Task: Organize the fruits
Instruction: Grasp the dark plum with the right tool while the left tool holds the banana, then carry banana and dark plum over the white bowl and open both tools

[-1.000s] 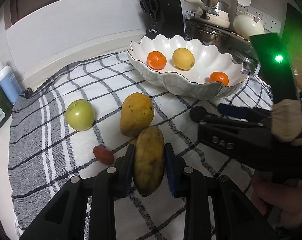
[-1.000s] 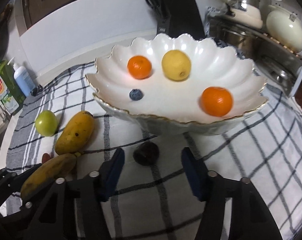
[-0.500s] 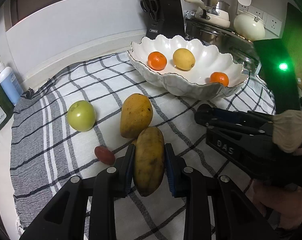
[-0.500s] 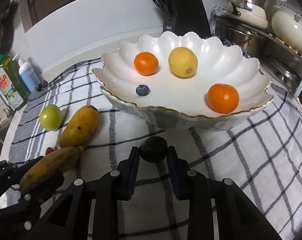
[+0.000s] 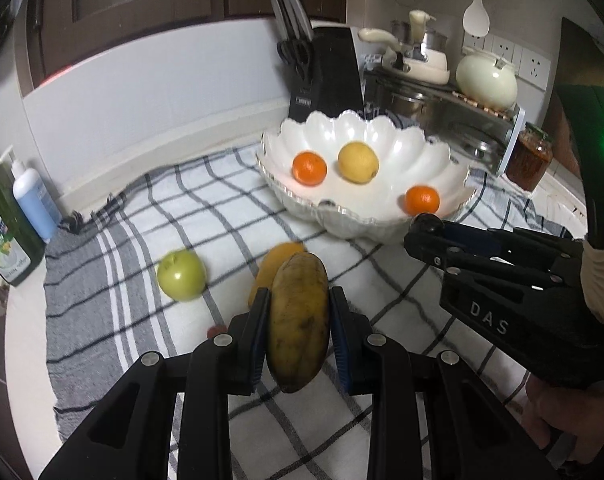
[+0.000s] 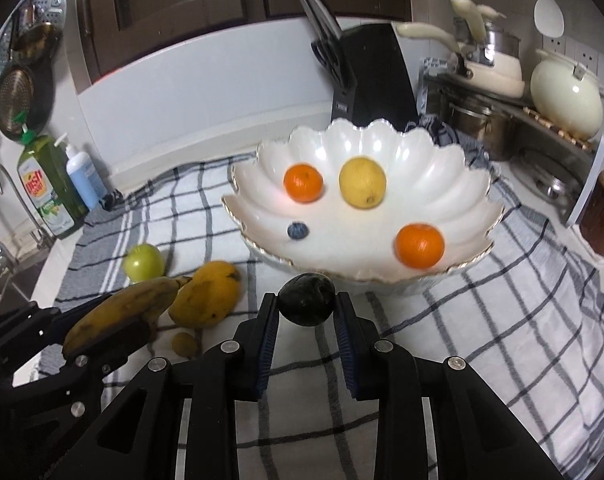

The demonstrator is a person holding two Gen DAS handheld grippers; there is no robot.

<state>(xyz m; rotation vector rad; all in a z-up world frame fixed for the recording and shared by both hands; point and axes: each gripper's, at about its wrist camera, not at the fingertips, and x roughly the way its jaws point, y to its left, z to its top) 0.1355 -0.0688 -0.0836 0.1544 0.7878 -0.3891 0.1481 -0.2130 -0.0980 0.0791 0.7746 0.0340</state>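
Right gripper (image 6: 306, 322) just clamped the dark plum (image 6: 307, 299); left gripper (image 5: 298, 328) grips the banana (image 5: 298, 320); both fruits now lifted off the checked cloth (image 6: 502, 320), scalloped bowl (image 6: 442, 160) next.

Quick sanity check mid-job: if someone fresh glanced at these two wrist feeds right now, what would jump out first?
Both grippers are loaded: the left gripper clamps a brown-spotted banana, the right gripper a dark round fruit just before the scalloped white bowl. The bowl, on the checked cloth, holds two oranges, a lemon and a blueberry.

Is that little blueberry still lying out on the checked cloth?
No, the blueberry lies inside the white scalloped bowl, near the oranges and the lemon.
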